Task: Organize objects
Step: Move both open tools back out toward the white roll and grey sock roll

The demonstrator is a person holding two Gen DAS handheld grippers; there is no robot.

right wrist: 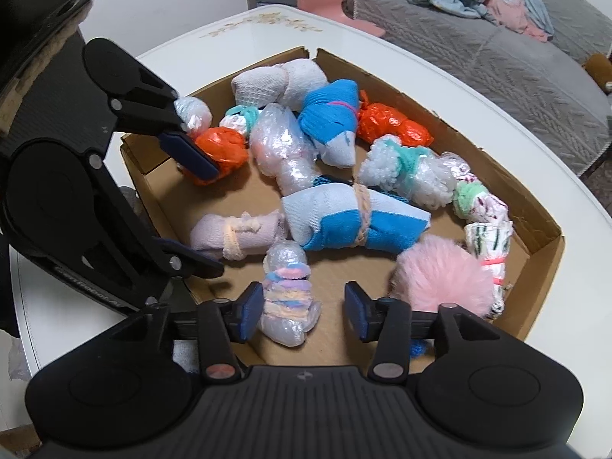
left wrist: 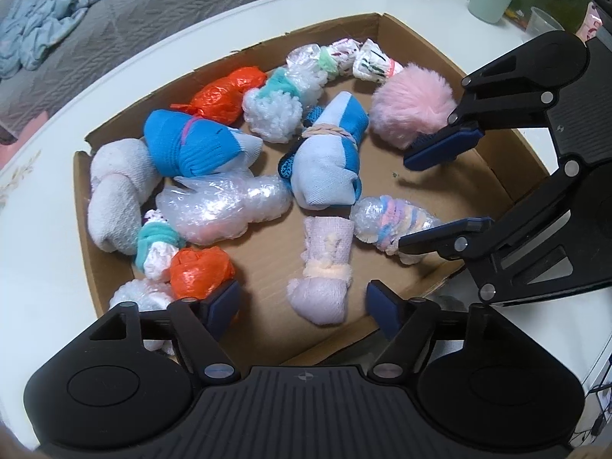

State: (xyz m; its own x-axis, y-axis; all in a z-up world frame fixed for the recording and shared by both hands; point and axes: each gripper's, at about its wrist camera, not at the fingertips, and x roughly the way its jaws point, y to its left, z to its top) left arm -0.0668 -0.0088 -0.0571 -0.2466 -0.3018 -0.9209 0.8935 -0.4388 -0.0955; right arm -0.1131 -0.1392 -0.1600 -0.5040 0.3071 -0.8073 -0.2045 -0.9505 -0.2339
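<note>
Cardboard tray (left wrist: 386, 32) of tied bundles. Left tongs (left wrist: 302, 308) released, jaws apart and empty, pale pink sock roll (left wrist: 325, 264) between them, orange bag (left wrist: 201, 273) against one pad. Right tongs (right wrist: 304, 304) released, empty; striped bubble-wrap bundle (right wrist: 287, 294) beside one pad. Risk: closing may snag a neighbouring bundle, or slippery wrap may squirt free.

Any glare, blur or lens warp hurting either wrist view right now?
Left wrist view: sharp, strong fisheye bending the cardboard box walls, bright glare on the bubble-wrap bundle. Right wrist view: also sharp, same warp, glare on its bubble-wrap bundle, corners vignetted black.
</note>
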